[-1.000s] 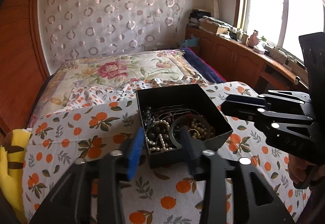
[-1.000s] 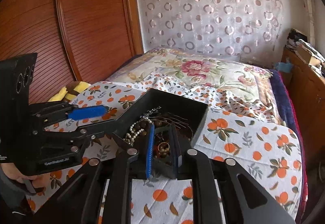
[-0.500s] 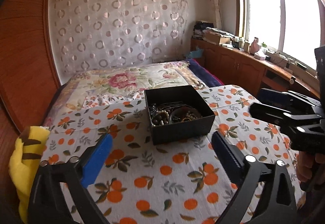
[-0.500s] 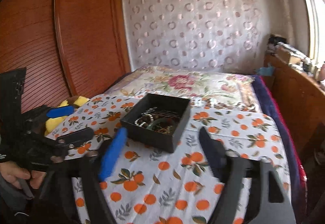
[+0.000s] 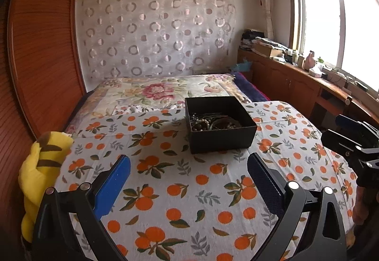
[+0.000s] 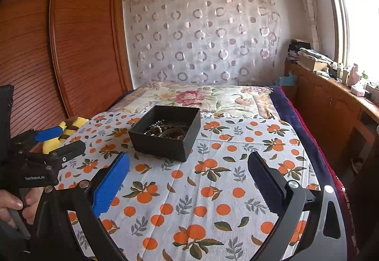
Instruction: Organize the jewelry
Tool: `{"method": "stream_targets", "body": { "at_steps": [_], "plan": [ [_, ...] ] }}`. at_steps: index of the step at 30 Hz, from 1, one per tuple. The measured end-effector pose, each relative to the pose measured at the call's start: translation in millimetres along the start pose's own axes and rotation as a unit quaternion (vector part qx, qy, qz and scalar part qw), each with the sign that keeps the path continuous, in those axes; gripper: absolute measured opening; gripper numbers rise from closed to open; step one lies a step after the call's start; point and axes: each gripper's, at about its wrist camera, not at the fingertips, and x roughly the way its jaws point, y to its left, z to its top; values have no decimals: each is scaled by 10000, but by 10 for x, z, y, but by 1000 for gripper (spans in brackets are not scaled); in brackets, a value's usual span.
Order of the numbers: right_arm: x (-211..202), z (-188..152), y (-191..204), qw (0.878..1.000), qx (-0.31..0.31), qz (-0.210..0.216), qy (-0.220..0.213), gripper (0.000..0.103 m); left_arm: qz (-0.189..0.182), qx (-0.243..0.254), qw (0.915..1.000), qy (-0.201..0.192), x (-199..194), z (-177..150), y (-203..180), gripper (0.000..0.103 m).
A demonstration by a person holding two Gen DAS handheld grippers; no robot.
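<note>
A black open box [image 5: 220,123] sits on the orange-print cloth [image 5: 180,180] on the bed; it also shows in the right wrist view [image 6: 165,133]. Inside lie tangled bead strings and bangles [image 5: 213,121], also seen in the right wrist view [image 6: 165,130]. My left gripper [image 5: 189,166] is open and empty, held back from the box and above the cloth. My right gripper [image 6: 188,164] is open and empty, also short of the box. Each gripper shows at the edge of the other's view, the right one [image 5: 350,140] and the left one [image 6: 59,140].
A yellow striped plush toy [image 5: 40,166] lies at the bed's left edge by the wooden wardrobe [image 5: 35,59]. A floral quilt [image 5: 165,90] covers the far bed. A wooden counter with clutter [image 5: 308,71] runs under the window on the right.
Both grippers have pulled back and up from the box and opened wide. One second ago they were nearly shut right at the box over the jewelry.
</note>
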Motion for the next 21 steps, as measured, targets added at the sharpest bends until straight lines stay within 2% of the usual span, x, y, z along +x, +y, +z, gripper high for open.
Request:
{"method": "stream_targets", "body": {
  "at_steps": [21],
  "plan": [
    [-16,-60,6,9997,38,-223,-9,101,75,-81,9999,-90,-124,-32,-3,95]
  ]
}}
